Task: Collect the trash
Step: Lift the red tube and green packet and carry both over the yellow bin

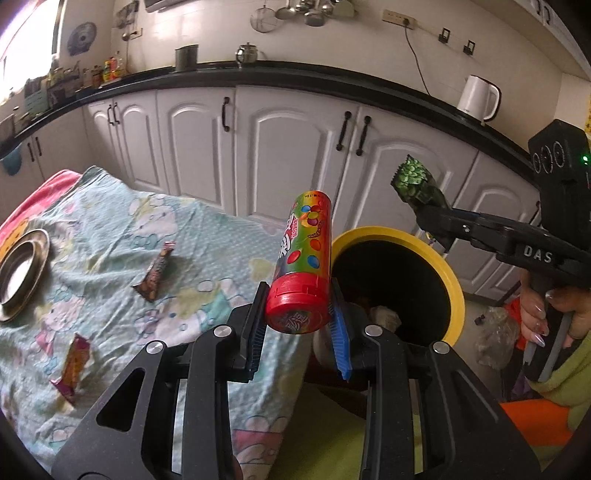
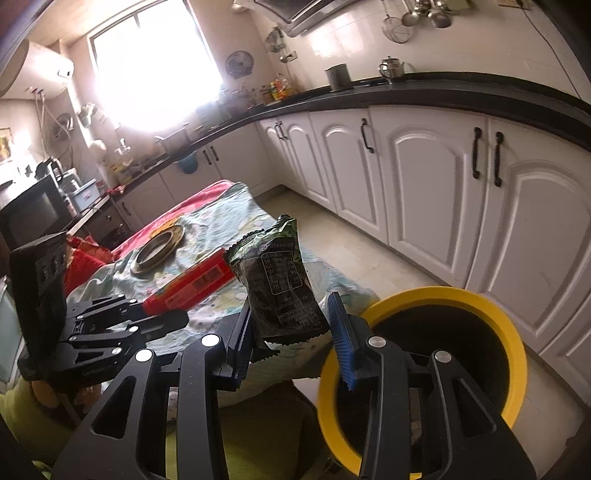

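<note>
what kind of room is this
Most likely a home kitchen: white cabinets run under a black countertop, a white electric kettle stands on it, and ladles and strainers hang on the tiled wall.

The candy tube [image 1: 302, 258] looks like glossy plastic with a red cap. The green snack packet [image 2: 280, 284] is crinkled, shiny foil. Printed cloth [image 1: 122, 229] lies wrinkled; the dish [image 1: 22, 273] is dull metal.

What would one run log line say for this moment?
left gripper: shut on candy tube | right gripper: shut on green snack bag | yellow-rimmed bin: nearby | table: two wrappers left
</note>
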